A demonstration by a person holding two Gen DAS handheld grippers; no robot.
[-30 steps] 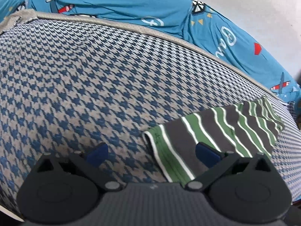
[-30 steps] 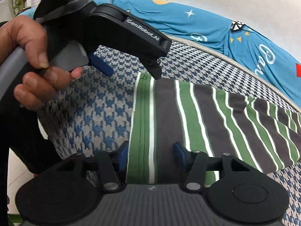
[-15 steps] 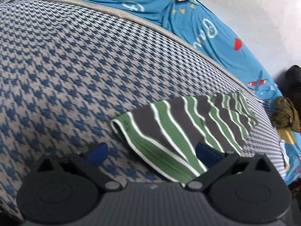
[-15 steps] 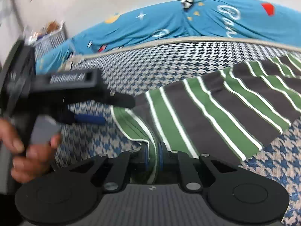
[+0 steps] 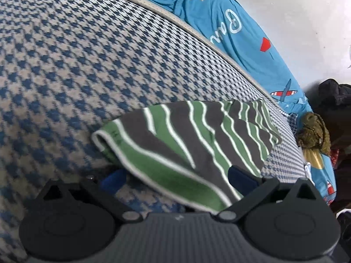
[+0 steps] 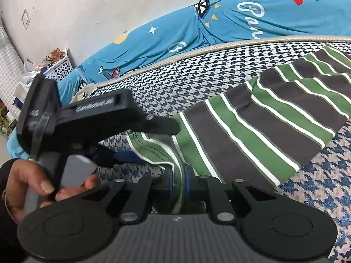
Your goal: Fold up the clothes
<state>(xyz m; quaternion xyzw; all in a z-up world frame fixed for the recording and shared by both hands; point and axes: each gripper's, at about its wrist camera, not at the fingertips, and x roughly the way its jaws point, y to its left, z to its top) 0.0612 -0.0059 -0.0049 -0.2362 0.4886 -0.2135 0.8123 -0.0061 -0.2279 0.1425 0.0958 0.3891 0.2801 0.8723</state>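
A folded garment with green, dark grey and white stripes lies on the houndstooth bed cover. In the right wrist view my right gripper is shut on the near green hem of the garment, which bunches between the blue pads and is raised a little. The left gripper, held by a hand, sits at the hem's left corner. In the left wrist view my left gripper is open. The lifted hem passes between its wide-apart blue pads and touches neither.
A blue printed sheet runs along the far side of the bed against a pale wall. A white perforated basket stands at the far left. An olive cloth bundle and a dark item lie past the bed's right end.
The right gripper closed on the green hem and lifted it slightly. The left gripper moved in toward the hem's corner, so the garment now lies between its open fingers.
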